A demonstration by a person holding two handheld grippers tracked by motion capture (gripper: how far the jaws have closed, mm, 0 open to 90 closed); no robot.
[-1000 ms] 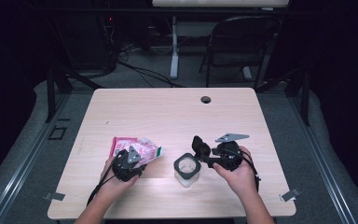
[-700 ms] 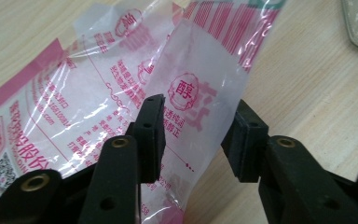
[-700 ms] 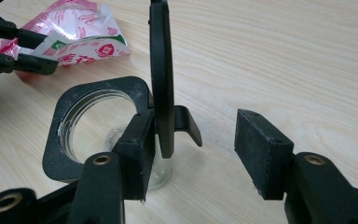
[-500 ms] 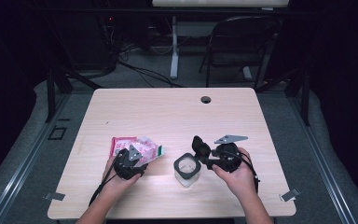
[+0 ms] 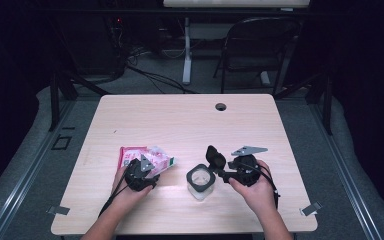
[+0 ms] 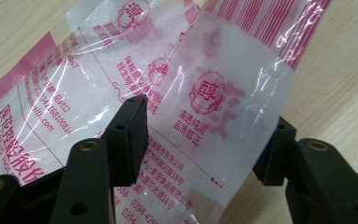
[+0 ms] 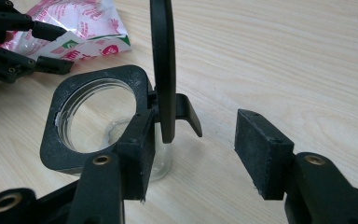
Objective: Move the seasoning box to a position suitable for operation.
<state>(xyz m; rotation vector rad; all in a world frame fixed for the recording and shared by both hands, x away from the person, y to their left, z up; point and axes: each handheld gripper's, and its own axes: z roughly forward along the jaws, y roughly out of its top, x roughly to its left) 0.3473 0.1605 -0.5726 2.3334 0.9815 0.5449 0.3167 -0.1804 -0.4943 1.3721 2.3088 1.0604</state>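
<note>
**Left jaws let go of the bag beside the open jar**

Since the earlier high view little has shifted on the table: both hands sit where they sat, and the one real change is at the left gripper [image 5: 145,172], whose jaws have just been opening. In the left gripper view its fingers [image 6: 129,135] stand spread, with the pink-and-clear bag [image 6: 182,98] lying between them; one folded flap of the film rises in the gap, and neither pad seems to press on it, though the far pad is partly hidden behind the plastic. The bag lies flat on the table [image 5: 180,120], just ahead of the fingertips and reaching away from them.

Further right stands the glass jar [image 5: 200,181], between the two grippers. Its square black collar frames an open mouth, and its hinged lid [image 7: 164,65] stands upright. From what shows through the mouth, the jar looks empty.

The right gripper [image 5: 222,172] points at the jar from the other side. Its fingers [image 7: 261,149] are spread wide: the lid's hinge end sits just beside the near finger, seemingly touching it, while the far finger stands well apart with bare wood between. Nothing is pinched.

By my reading the jar has been opened and the bag brought near, but the contents are not yet in the jar. Left to do: take a fresh hold of the bag, tip it over the mouth, then shut the lid.
</note>
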